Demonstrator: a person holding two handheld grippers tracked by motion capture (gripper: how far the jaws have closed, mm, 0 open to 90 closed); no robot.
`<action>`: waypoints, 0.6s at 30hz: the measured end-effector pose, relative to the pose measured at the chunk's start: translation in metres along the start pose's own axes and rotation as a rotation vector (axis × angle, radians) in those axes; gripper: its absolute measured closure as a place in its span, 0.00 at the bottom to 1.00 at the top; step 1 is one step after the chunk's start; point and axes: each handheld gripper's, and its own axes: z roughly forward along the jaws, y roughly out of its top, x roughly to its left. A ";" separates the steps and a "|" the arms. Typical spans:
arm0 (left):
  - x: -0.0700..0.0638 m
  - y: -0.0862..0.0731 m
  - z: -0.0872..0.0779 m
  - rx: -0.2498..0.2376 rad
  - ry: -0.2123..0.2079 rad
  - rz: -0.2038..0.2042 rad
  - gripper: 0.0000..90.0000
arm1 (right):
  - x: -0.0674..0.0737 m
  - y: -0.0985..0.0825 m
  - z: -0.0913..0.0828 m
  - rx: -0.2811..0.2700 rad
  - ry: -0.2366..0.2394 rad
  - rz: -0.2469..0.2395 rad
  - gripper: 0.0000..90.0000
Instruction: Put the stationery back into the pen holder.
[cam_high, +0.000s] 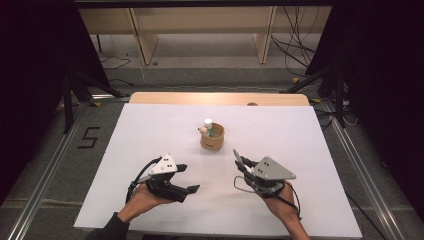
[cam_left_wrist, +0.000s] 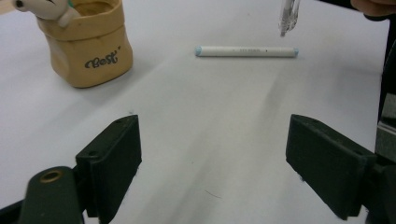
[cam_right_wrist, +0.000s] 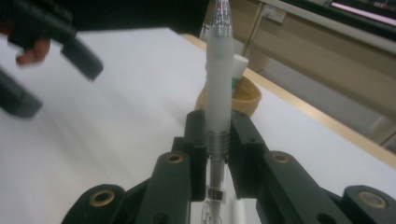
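My right gripper (cam_right_wrist: 218, 128) is shut on a clear pen with a white grip (cam_right_wrist: 218, 88), which sticks up from between the jaws. In the high view the right gripper (cam_high: 242, 163) carries the pen (cam_high: 237, 155) just right of the table's middle. My left gripper (cam_left_wrist: 215, 140) is open wide with nothing between its jaws, low over the white table; in the high view it (cam_high: 187, 178) is at the front left. A white marker with pale blue ends (cam_left_wrist: 246, 51) lies flat ahead of it. A tan pouch (cam_left_wrist: 86, 46) stands upright, with several items inside.
The tan pouch (cam_high: 212, 138) stands near the middle of the white table top (cam_high: 150, 130). The pen's tip (cam_left_wrist: 287, 16) hangs above the marker in the left gripper view. A wooden edge (cam_high: 220, 98) runs along the table's far side, with cables on the floor beyond.
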 end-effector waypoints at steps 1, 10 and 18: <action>0.000 -0.002 -0.002 -0.014 0.008 -0.002 0.20 | -0.004 0.002 0.002 -0.010 0.013 0.042 0.88; 0.006 -0.016 -0.013 -0.096 0.071 -0.060 0.20 | -0.037 0.009 0.028 -0.069 0.102 0.336 0.88; 0.007 -0.024 -0.016 -0.119 0.089 -0.071 0.19 | -0.055 0.021 0.052 -0.115 0.120 0.458 0.88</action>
